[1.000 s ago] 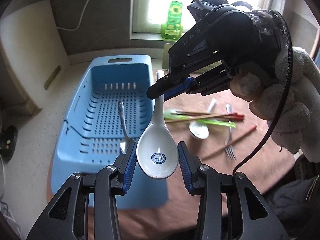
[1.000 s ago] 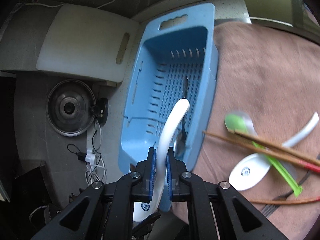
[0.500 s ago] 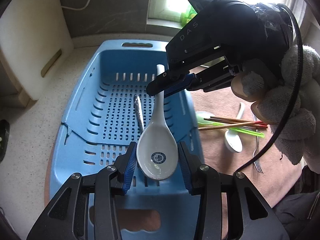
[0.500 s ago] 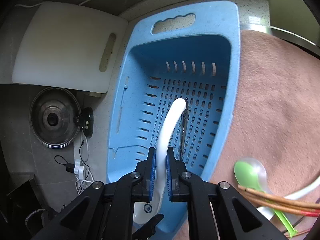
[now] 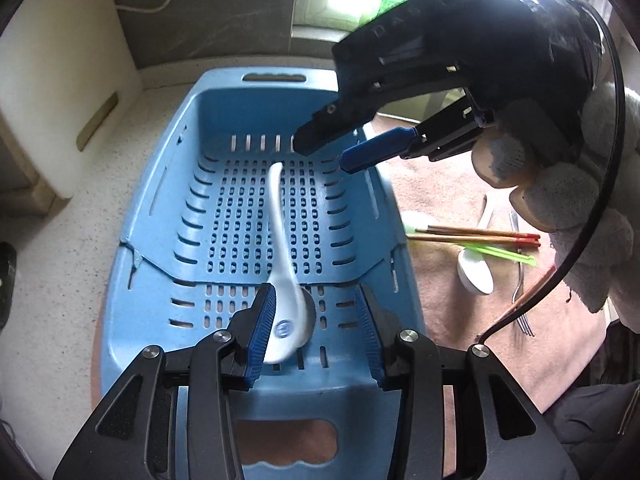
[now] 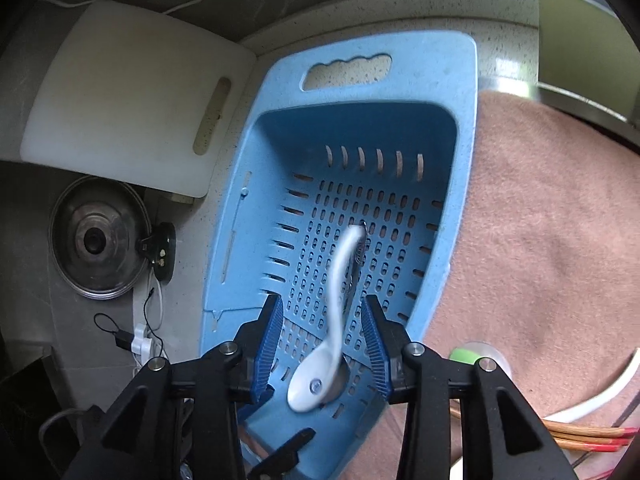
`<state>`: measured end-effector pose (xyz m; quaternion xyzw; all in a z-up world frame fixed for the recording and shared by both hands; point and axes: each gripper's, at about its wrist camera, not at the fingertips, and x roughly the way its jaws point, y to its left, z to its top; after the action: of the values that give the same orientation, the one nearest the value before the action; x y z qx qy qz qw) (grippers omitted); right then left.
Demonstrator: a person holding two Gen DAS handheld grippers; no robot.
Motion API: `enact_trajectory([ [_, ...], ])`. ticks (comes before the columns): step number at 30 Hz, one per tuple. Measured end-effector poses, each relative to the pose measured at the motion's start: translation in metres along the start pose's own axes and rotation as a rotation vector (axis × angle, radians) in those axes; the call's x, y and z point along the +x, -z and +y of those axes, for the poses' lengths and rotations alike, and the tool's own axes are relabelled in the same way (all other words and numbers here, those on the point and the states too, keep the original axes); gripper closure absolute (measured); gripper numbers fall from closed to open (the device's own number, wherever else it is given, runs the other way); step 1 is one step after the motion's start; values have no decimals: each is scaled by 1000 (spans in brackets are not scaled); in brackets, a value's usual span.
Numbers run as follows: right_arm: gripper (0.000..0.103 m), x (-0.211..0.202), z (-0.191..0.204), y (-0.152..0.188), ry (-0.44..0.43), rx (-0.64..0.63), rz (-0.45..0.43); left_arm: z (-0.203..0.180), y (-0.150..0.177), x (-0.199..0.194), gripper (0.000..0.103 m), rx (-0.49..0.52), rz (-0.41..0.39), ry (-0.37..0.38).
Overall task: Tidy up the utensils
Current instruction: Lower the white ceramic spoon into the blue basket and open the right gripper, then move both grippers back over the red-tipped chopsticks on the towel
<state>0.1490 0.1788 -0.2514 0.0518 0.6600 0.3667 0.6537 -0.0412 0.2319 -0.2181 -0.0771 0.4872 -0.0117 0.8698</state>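
The right gripper (image 6: 324,336) has just been opening — jaws apart, nothing pinched. The glossy white ceramic spoon (image 6: 332,320) lies blurred inside the slotted blue plastic basket (image 6: 464,184); the left gripper (image 5: 316,324) also spread.

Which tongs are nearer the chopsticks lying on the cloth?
Right. The right tongs hang over the basket's cloth-side wall above the chopsticks; the left tongs sit over the basket's near end.

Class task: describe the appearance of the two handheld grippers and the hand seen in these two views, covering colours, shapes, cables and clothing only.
Both grippers, the left gripper and the right gripper, have black angular frames with silver bolts and blue ribbed fingers. In the left wrist view, the right gripper has a bulky black housing with faint lettering, and a black cable loops beside it. The hand holding it wears a white knitted glove.
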Motion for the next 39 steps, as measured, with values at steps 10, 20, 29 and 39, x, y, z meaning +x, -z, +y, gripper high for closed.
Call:
enact_trajectory([
  [10, 66, -71, -21, 28, -61, 16, -107, -13, -2, -33, 63, 61, -57, 23],
  [20, 62, -165, -85, 98, -14, 63, -296, -57, -21, -37, 63, 218, -66, 83],
  [29, 61, -184, -163, 161, -8, 265, -324, -119, -41, -5, 63, 391, 12, 185],
  [39, 62, -155, -226, 199, -68, 560, -248, -176, -50, 29, 63, 596, 126, 219],
])
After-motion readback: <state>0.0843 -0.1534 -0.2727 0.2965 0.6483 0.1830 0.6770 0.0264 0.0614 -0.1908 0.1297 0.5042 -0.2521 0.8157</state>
